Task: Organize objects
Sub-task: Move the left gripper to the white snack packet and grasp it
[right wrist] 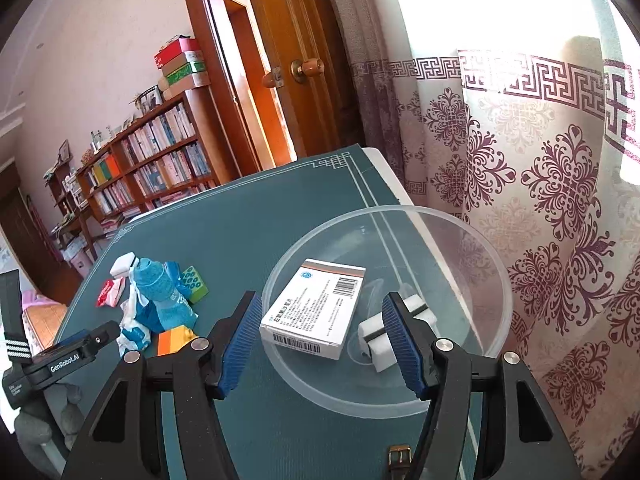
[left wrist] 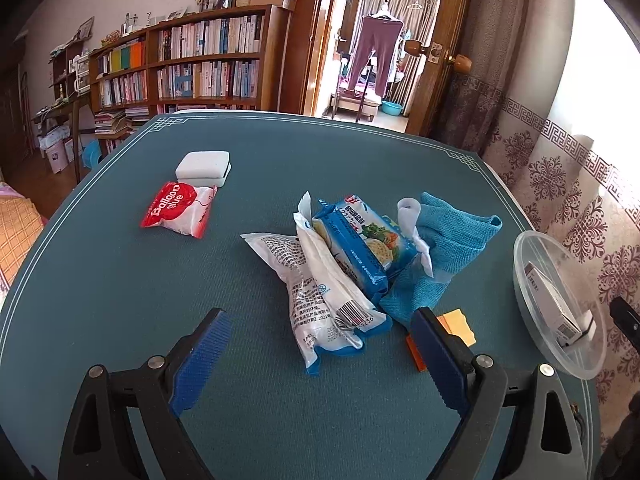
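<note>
Left gripper [left wrist: 320, 356]: jaws spread wide, nothing held, poised above the mat [left wrist: 120, 300]. Just ahead, a heap is seen: white packet [left wrist: 316, 292], cracker pack [left wrist: 360, 244], blue cloth [left wrist: 444, 248]. An orange block [left wrist: 460, 324] lies by the right finger. Farther off, a red sachet [left wrist: 178, 210] and sponge [left wrist: 204, 168] lie together.

Right gripper [right wrist: 320, 344]: jaws apart, empty, over the clear bowl [right wrist: 496, 280]. Inside it, a medicine box [right wrist: 316, 308] and a white sponge [right wrist: 376, 340] are noted.
</note>
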`<state>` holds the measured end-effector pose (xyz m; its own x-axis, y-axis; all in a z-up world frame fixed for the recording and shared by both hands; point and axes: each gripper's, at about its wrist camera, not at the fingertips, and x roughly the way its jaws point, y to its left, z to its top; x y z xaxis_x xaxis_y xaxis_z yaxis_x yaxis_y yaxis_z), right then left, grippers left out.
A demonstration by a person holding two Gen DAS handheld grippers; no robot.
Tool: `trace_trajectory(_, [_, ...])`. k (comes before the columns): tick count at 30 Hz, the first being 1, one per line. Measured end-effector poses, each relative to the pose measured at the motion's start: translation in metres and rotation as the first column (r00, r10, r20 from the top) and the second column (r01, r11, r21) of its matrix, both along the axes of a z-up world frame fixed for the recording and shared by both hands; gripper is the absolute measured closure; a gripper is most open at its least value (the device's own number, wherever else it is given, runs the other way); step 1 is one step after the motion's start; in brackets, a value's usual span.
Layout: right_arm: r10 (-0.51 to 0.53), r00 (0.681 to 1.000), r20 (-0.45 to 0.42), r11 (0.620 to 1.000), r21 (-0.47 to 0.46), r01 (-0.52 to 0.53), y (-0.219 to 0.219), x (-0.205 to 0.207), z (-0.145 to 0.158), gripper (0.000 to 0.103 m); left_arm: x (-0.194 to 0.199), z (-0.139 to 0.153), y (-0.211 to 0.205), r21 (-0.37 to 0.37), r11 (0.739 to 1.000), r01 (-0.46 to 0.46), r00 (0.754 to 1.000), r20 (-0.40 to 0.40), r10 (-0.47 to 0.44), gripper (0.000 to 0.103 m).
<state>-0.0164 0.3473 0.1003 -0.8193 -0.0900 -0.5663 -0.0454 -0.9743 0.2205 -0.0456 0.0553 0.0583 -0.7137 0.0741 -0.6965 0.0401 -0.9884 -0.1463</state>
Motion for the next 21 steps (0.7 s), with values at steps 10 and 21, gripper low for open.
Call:
trace_trajectory(10, [0.063,0.998,0.017,0.998,0.01,-0.063,-0.02,0.001,-0.009,0.039,-0.016,-0.008,-0.009,-0.011,0.999,-0.037,0.999,0.021,0.037,0.007])
trace_trajectory(21, [0.123,0.991,0.046,0.992,0.027,-0.124,-0.043,0.002,-0.022,0.039,-0.038,-0.015,-0.018,-0.018,0.997,-0.075,0.995,0.058,0.076,0.007])
